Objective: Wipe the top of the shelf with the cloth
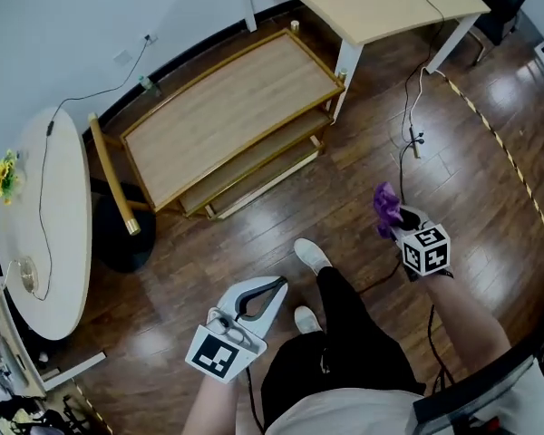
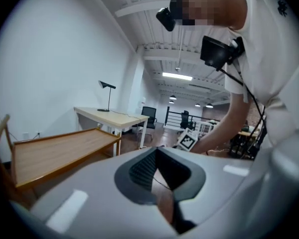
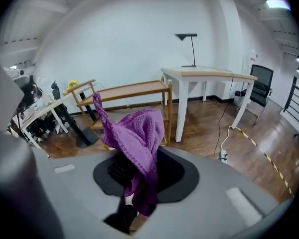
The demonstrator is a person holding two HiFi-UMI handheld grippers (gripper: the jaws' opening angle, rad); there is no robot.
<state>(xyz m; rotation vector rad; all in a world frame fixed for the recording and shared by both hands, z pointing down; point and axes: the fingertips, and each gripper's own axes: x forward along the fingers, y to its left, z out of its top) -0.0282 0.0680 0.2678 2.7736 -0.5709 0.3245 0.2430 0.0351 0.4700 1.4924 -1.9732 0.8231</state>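
- The left gripper (image 1: 274, 290) is low in the head view, left of centre. Its jaws are pressed together at the tips, with nothing between them.
- The right gripper (image 1: 393, 228) is at the lower right. Its jaws pinch the purple cloth (image 1: 385, 204), which bunches up above the tips. In the right gripper view the cloth (image 3: 138, 142) hangs down over the dark pads.
- Between the two grippers, the person's white shoes (image 1: 312, 256) stand on the dark wood floor (image 1: 254, 234).
- The wooden shelf (image 1: 227, 105) is further up, left of centre and well apart from both grippers. Its top board is bare.
- A pale desk (image 1: 381, 3) stands at the top right, just beside the shelf's end.
- A white round table (image 1: 36, 216) lies along the left edge.
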